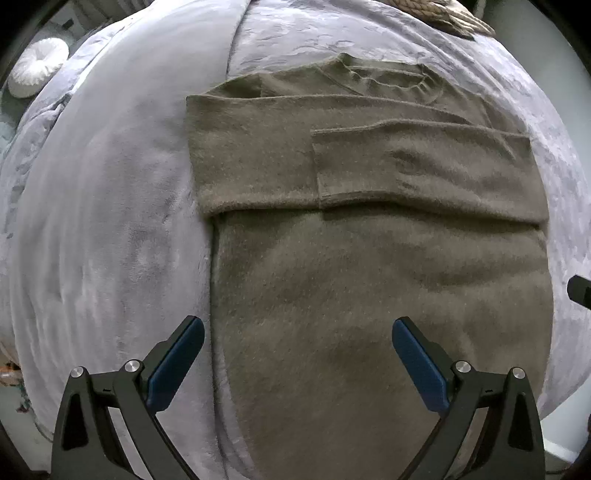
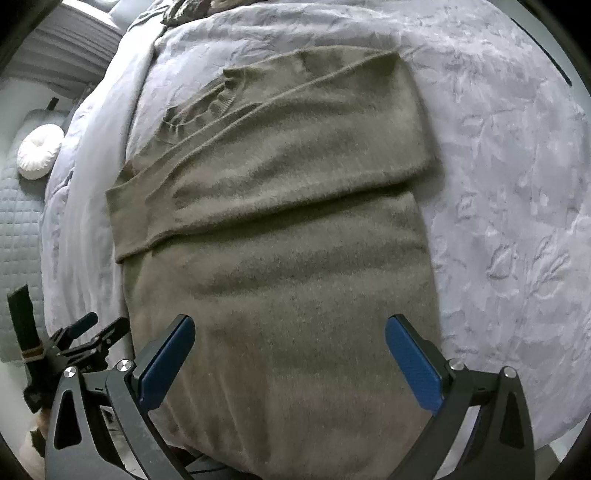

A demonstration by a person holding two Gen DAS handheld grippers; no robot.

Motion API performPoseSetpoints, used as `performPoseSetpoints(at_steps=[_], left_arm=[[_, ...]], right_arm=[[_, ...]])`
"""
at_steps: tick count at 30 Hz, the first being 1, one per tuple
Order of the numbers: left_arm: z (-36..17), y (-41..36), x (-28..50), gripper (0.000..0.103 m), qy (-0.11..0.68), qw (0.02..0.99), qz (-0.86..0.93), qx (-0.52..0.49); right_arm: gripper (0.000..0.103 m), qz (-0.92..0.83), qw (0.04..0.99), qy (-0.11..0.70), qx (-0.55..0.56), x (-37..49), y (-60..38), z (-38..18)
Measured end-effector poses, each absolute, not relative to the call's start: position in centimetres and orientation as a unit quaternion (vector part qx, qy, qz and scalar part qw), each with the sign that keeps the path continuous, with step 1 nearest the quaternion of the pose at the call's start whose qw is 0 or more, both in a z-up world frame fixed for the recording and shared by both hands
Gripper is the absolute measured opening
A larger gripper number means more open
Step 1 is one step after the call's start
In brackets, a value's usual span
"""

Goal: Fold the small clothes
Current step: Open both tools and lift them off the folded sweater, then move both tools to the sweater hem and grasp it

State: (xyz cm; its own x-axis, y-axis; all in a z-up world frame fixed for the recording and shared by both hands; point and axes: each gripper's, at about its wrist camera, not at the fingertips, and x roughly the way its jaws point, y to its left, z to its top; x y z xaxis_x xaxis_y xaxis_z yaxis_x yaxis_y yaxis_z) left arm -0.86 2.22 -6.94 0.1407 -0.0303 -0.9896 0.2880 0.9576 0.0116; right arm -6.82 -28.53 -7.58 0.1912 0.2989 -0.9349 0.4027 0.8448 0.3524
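An olive-brown knit sweater [image 1: 369, 258] lay flat on a pale lilac-grey bedspread [image 1: 110, 221] that covered a bed. Its sleeves were folded across the chest, one sleeve lying over the other, so the garment formed a long rectangle. The ribbed neckline [image 1: 391, 79] was at the far end, away from the cameras, and the lower body of the sweater ran toward the near edge of both views.

The left gripper [image 1: 298, 350] hovered above the sweater's lower part, pointing down at it. Its two blue-padded fingers [image 1: 177, 365] stood wide apart and held nothing; one finger was over the bedspread just beside the sweater's edge, the other over the knit.

The right gripper [image 2: 290, 350] likewise hung over the lower body of the sweater, its blue fingers [image 2: 413, 362] spread fully apart with nothing gripped between them, both over the fabric.

In the right wrist view the left gripper appeared at the lower left edge, beside the sweater. A round white pleated cushion [image 2: 40, 150] rested off to the left, beyond the bedspread. A braided rope-like object [image 1: 443, 14] lay at the far edge of the bed.
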Motion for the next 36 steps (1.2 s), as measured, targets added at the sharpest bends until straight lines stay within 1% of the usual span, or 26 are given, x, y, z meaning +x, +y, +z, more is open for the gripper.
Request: performPoseSetpoints(at_steps=[10,19,21,23,25,31,36], left_arm=[[-8.5,3.5,-2.6,0.102,0.667,0.727,-0.118,0.116],[-10.1,6.9,-5.8,0.102,0.7,0.69,-0.162,0.088],[-10.7,7.6,-6.8,0.102,0.71,0.677,-0.173,0.087],[-11.3,8.4,-8.0,0.102,0.724,0.659,-0.188,0.08],[-11.9,8.9,-9.2,0.102,0.736,0.642,-0.201,0.074],[-14.0,9.8,-13.6,0.102,0.775,0.585,-0.233,0.047],[-14.7,9.6,-16.4,0.102,0.788,0.56,-0.252,0.039]], right_arm=[[0.103,-0.035,0.691,0.654,0.305,-8.4,-28.9,-9.5],[0.102,0.018,0.655,0.678,0.333,-11.2,-29.1,-11.3],[0.097,0.034,0.644,0.685,0.341,-12.5,-29.3,-11.8],[0.087,0.047,0.629,0.694,0.347,-13.8,-29.4,-12.4],[0.082,0.053,0.611,0.708,0.35,-15.7,-29.7,-13.2],[0.08,0.074,0.567,0.729,0.376,-20.6,-30.1,-15.0],[0.08,0.082,0.545,0.741,0.383,-22.9,-30.0,-15.4]])
